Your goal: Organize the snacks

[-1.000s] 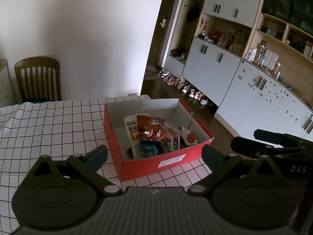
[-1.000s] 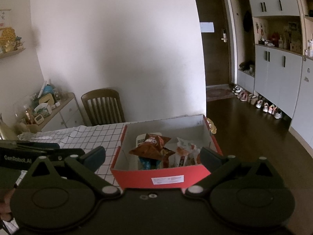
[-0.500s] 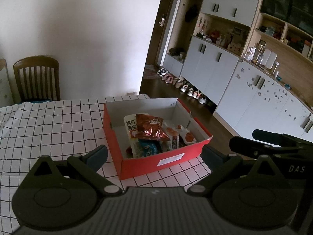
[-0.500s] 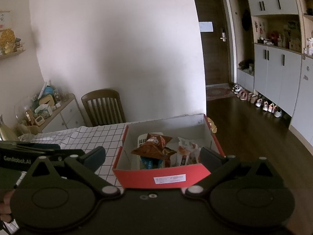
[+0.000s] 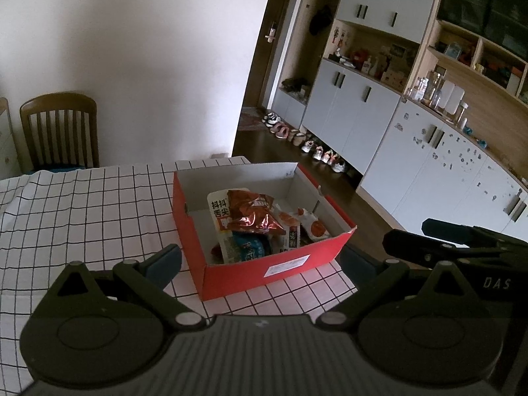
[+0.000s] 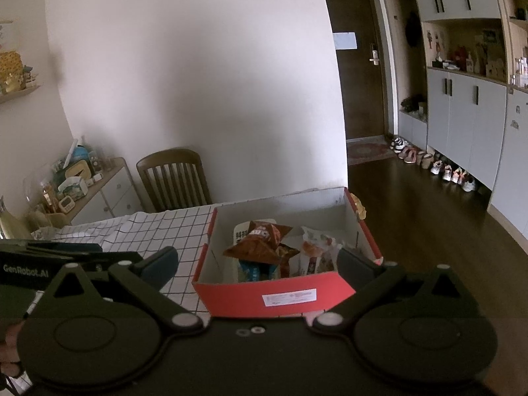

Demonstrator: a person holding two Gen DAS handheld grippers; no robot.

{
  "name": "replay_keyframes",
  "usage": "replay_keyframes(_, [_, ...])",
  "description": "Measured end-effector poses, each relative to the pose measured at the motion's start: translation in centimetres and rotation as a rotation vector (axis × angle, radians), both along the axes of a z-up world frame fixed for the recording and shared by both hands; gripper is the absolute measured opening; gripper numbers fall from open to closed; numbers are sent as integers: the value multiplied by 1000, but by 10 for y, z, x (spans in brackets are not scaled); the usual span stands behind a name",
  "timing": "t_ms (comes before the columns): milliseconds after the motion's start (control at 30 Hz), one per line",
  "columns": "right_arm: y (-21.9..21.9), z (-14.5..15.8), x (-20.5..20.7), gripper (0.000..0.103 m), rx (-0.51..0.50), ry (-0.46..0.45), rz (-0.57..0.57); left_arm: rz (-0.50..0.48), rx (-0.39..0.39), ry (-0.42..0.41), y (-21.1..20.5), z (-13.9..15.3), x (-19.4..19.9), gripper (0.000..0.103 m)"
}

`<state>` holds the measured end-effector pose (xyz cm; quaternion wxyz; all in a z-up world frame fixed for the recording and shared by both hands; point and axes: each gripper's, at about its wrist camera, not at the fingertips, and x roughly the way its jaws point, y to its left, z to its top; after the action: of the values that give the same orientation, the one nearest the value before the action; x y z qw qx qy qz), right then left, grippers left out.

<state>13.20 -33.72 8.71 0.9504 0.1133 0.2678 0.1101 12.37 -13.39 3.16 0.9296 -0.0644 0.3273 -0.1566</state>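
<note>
A red cardboard box (image 5: 264, 272) with a white inside stands near the right edge of a table with a black-grid white cloth (image 5: 82, 204). In it lie several snack packets: a brown foil bag (image 5: 252, 213) on top, a blue packet (image 5: 247, 247) and white-and-orange packets (image 5: 313, 227). The box (image 6: 274, 298) and brown bag (image 6: 260, 241) also show in the right wrist view. My left gripper (image 5: 260, 260) is open and empty, held back from the box's near wall. My right gripper (image 6: 257, 262) is open and empty, also short of the box.
A wooden chair (image 5: 59, 132) stands against the far wall behind the table. White cabinets (image 5: 429, 151) and a row of shoes (image 5: 307, 145) line the right side over dark floor. A cluttered sideboard (image 6: 82, 188) stands at the left.
Both grippers have drawn back and risen slightly from the box, so it sits a little lower and smaller in view. Both stay open and empty.
</note>
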Motion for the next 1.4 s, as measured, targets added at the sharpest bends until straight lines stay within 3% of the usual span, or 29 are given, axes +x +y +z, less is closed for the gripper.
replay_keyframes(1100, [-1, 20, -3, 103, -43, 41, -83, -16, 24, -43, -11, 23, 3, 103])
replay_keyframes(1400, [5, 19, -3, 103, -62, 51, -82, 26, 44, -42, -8, 20, 3, 103])
